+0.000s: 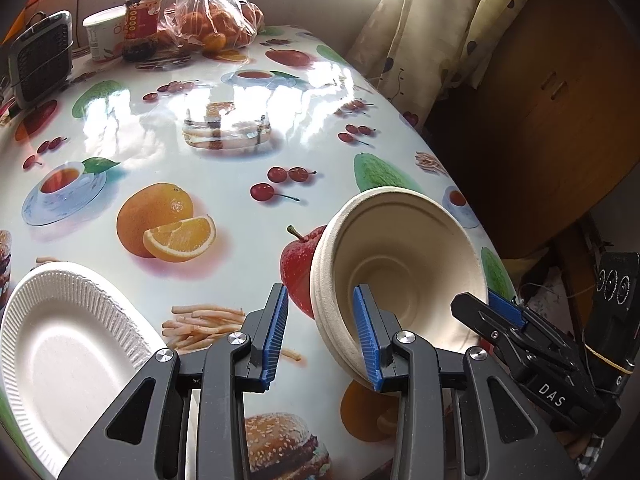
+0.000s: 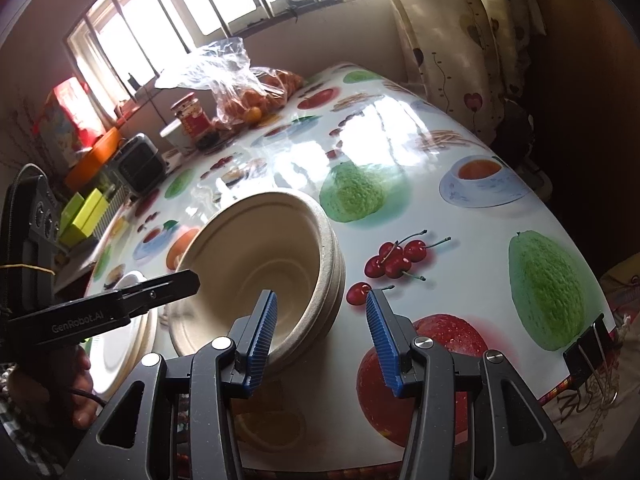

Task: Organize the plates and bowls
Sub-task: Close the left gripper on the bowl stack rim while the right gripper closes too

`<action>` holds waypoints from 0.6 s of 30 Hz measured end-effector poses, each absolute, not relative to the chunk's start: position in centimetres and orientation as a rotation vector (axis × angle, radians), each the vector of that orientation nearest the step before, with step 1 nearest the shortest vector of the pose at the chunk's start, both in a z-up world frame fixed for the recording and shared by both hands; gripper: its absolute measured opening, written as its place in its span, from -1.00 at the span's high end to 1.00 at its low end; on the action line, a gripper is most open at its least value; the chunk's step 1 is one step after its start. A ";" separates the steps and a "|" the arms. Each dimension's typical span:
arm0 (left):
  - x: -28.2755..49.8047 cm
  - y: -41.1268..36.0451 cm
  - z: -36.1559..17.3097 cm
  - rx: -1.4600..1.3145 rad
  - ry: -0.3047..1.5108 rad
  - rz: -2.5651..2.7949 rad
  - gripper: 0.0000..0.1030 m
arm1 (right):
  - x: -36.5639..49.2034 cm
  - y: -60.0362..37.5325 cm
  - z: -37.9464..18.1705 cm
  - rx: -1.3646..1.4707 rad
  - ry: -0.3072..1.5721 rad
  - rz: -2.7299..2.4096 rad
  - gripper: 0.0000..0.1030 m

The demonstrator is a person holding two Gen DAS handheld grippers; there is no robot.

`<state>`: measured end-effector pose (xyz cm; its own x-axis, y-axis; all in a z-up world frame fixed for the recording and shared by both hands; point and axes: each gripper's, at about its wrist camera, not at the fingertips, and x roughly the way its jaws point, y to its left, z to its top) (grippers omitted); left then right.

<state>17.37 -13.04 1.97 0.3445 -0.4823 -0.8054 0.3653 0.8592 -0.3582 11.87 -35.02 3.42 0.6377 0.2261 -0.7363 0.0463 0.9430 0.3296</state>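
both tools released, left tool [image 1: 320,336] and right tool [image 2: 322,340] flank the tilted beige pulp bowl stack [image 1: 400,264] at lower right; next, regrip its rim.

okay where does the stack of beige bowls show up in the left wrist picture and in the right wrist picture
Left wrist: the beige bowls sit lower right, tipped, just past the right-hand pad of the left tongs.
Right wrist: the beige bowls sit centre-left, before the right tongs.
Shared landmark: the printed red apple beside the bowls.
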 end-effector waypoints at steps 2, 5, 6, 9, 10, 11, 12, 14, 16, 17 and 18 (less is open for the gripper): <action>17.4 -13.0 1.9 -0.121 1.092 -0.554 0.32 | 11.9 -34.9 3.4 0.334 0.879 0.110 0.11; 17.4 -13.0 2.0 -0.119 1.089 -0.561 0.32 | 11.9 -34.8 3.5 0.334 0.876 0.113 0.11; 17.4 -13.0 2.0 -0.119 1.090 -0.562 0.32 | 12.0 -34.8 3.4 0.335 0.877 0.113 0.11; 17.5 -13.2 2.0 -0.120 1.092 -0.563 0.32 | 12.0 -34.8 3.5 0.334 0.878 0.113 0.11; 17.5 -13.3 1.9 -0.120 1.093 -0.565 0.32 | 12.0 -34.8 3.4 0.334 0.877 0.112 0.13; 17.6 -13.3 1.9 -0.123 1.093 -0.566 0.35 | 12.0 -34.8 3.4 0.335 0.877 0.112 0.16; 17.6 -13.3 1.9 -0.126 1.094 -0.566 0.37 | 12.0 -34.8 3.4 0.335 0.878 0.114 0.18; 17.6 -13.4 1.9 -0.128 1.095 -0.569 0.42 | 12.0 -34.7 3.4 0.335 0.881 0.116 0.23; 17.6 -13.4 1.8 -0.130 1.097 -0.572 0.43 | 12.1 -34.6 3.3 0.337 0.886 0.120 0.25; 17.6 -13.5 1.8 -0.131 1.099 -0.574 0.50 | 12.1 -34.5 3.3 0.338 0.888 0.122 0.28; 17.7 -13.5 1.8 -0.131 1.101 -0.574 0.54 | 12.1 -34.4 3.3 0.337 0.890 0.124 0.29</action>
<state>17.66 -13.50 1.75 0.3244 -0.4992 -0.8035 0.3730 0.8481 -0.3763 12.11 -34.44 3.26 0.6261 0.2445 -0.7404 0.0336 0.9402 0.3389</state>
